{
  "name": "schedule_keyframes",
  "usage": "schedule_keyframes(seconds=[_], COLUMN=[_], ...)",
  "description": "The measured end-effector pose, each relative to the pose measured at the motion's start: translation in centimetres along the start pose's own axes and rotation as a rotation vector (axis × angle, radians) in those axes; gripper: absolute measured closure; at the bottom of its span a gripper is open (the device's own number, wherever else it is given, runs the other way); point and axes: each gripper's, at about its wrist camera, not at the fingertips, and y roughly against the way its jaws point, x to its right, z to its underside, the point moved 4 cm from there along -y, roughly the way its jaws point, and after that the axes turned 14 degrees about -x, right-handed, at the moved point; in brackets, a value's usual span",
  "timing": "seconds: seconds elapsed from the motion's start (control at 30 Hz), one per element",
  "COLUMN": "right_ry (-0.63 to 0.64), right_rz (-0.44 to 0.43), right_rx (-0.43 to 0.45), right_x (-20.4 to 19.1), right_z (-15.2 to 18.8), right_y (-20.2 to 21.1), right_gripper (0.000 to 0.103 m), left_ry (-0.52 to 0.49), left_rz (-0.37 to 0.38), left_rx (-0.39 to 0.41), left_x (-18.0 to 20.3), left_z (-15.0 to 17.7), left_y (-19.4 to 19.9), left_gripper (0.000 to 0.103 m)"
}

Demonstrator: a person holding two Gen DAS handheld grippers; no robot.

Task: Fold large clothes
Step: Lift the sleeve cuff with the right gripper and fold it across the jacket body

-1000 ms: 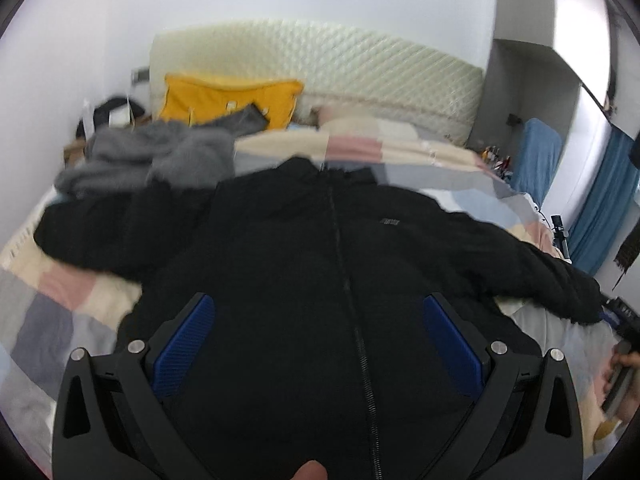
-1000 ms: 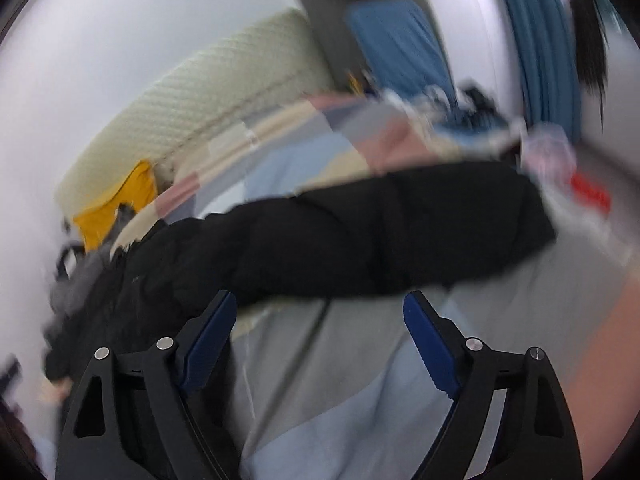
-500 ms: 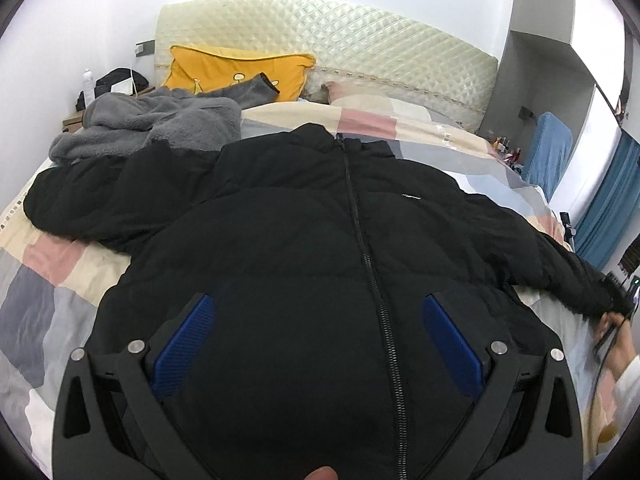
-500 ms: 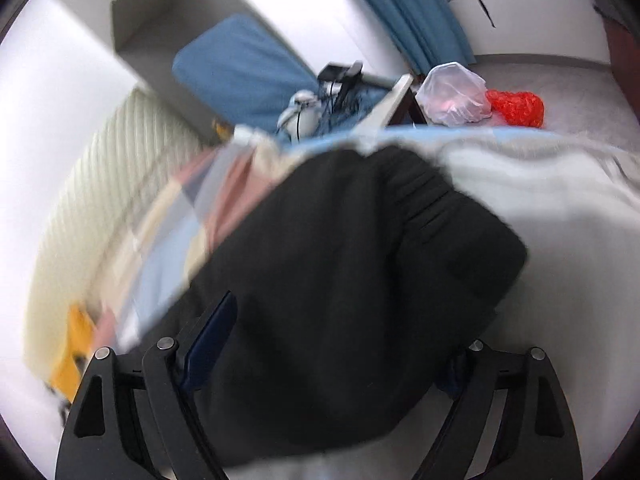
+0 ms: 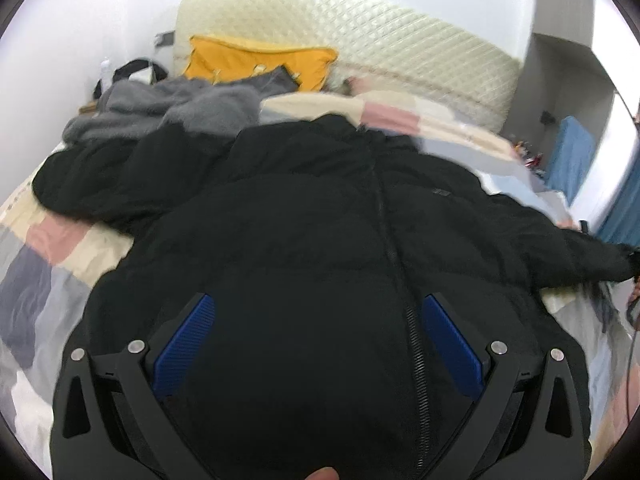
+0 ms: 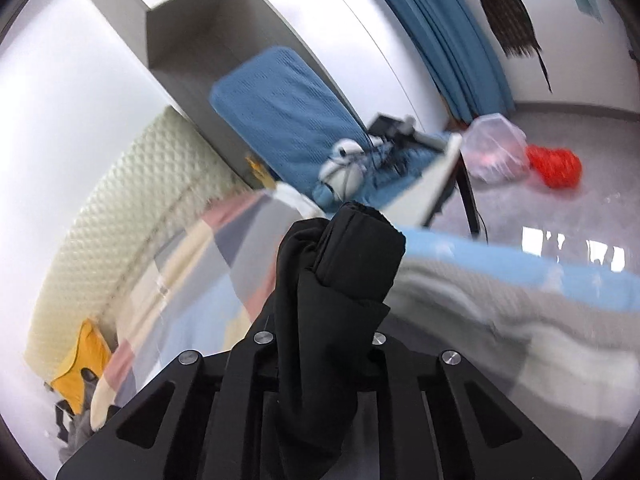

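Note:
A large black puffer jacket [image 5: 304,240] lies front up on the patchwork bed [image 5: 60,240], zip closed, both sleeves spread out. My left gripper [image 5: 316,332] is open and hovers over the jacket's lower front, blue pads either side of the zip. In the right wrist view my right gripper [image 6: 324,336] is shut on the cuff end of the jacket's right sleeve [image 6: 344,272] and holds it lifted off the bed. That sleeve [image 5: 580,248] stretches to the right edge of the left wrist view.
A grey fleece [image 5: 172,108] and a yellow pillow [image 5: 256,60] lie near the quilted headboard [image 5: 360,36]. Beside the bed stand a blue padded chair [image 6: 288,108], a cluttered table [image 6: 420,176], plastic bags [image 6: 552,164] on the floor and blue curtains [image 6: 460,32].
My right gripper has closed on the right sleeve's cuff and lifted it off the bed. My left gripper stays open over the jacket, its view shifted slightly.

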Motion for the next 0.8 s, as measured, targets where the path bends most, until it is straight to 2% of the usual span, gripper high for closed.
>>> schedule_keyframes(seconds=[0.07, 0.13, 0.23, 0.3, 0.43, 0.53, 0.67, 0.8], right_ry=[0.023, 0.080, 0.117, 0.119, 0.117, 0.175, 0.207, 0.287], right_rz=[0.040, 0.163, 0.219, 0.214, 0.172, 0.171, 0.100, 0.023], right_rx=[-0.001, -0.033, -0.039, -0.035, -0.015, 0.009, 0.039, 0.075], right_x=[-0.1, 0.1, 0.2, -0.2, -2.3, -5.8, -11.1, -18.2], right_z=[-0.5, -0.8, -0.9, -1.0, -2.0, -2.5, -2.9, -1.8], right_y=[-0.4, -1.8, -2.7, -2.3, -0.1, 2.6, 6.7, 11.5], right_gripper=[0.095, 0.095, 0.096, 0.095, 0.095, 0.094, 0.091, 0.087], left_ry=[0.036, 0.059, 0.033, 0.025, 0.017, 0.034, -0.028, -0.068], left_rz=[-0.005, -0.002, -0.015, -0.024, -0.044, -0.030, -0.069, -0.099], left_rx=[-0.023, -0.043, -0.102, -0.123, -0.098, -0.050, 0.037, 0.118], left_x=[-0.3, -0.3, 0.7, 1.1, 1.1, 1.3, 1.5, 0.7], left_z=[0.5, 1.0, 1.7, 2.0, 1.5, 0.8, 0.1, 0.1], left_y=[-0.9, -1.8, -3.6, -4.1, -2.8, -0.1, 3.4, 6.0], left_gripper=[0.000, 0.000, 0.000, 0.000, 0.000, 0.000, 0.000, 0.000])
